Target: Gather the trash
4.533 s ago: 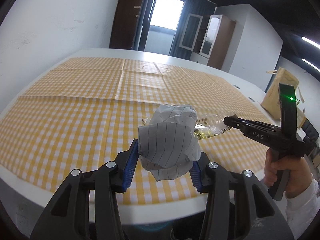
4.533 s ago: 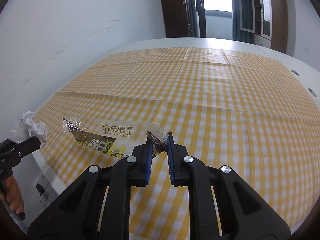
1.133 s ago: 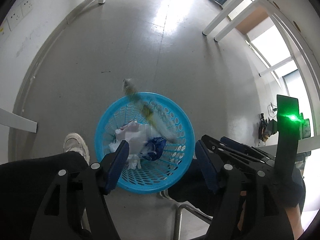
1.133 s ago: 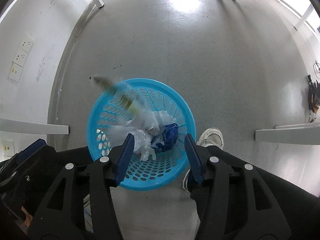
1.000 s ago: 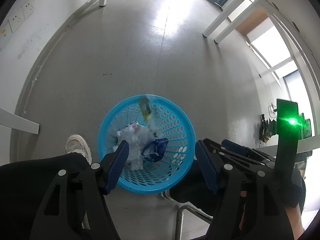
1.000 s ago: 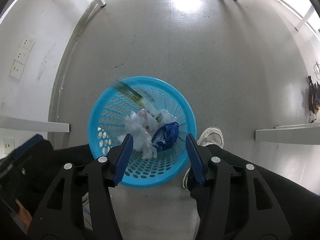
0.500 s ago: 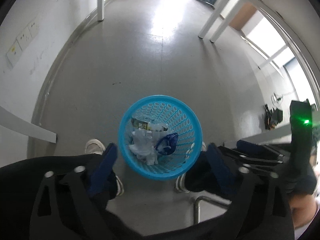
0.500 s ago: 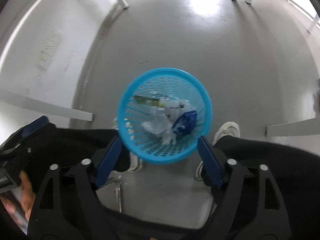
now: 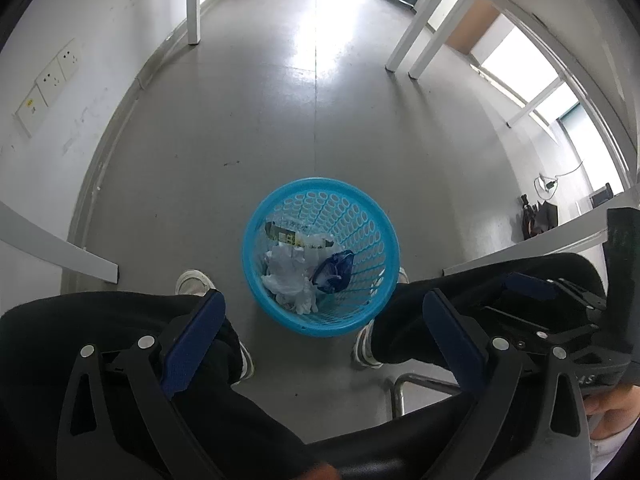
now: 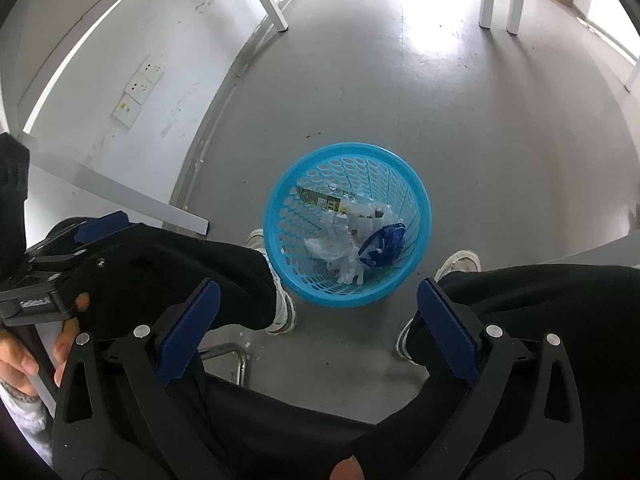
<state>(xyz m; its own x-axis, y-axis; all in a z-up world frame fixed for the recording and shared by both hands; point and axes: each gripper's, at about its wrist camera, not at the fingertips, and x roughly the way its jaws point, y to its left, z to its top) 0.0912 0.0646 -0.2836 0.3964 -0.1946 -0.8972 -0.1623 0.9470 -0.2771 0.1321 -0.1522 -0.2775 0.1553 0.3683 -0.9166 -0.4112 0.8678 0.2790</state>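
Observation:
A blue plastic basket (image 9: 362, 216) (image 10: 282, 200) stands on the grey floor between a person's feet. Inside lie crumpled white paper (image 9: 286, 274) (image 10: 336, 252), a blue wrapper (image 9: 334, 270) (image 10: 382, 244) and a clear printed wrapper (image 9: 296, 236) (image 10: 336, 202). My left gripper (image 9: 323, 304) hangs well above the basket, pointing steeply down, open and empty. My right gripper (image 10: 318, 290) also hovers high over the basket's near rim; its jaws are opening with nothing between them.
Black trouser legs (image 9: 120, 320) (image 10: 540, 292) and white shoes (image 9: 192, 282) (image 10: 460, 262) flank the basket. A metal chair frame (image 9: 404, 388) sits below. White table legs (image 9: 194, 0) (image 10: 272, 0) and wall sockets (image 9: 52, 80) (image 10: 140, 84) lie farther off.
The clear wrapper fell and settled in the basket. Both grippers rose away from it and their jaws spread wider. Earlier, at the table, they gripped the paper and the wrapper.

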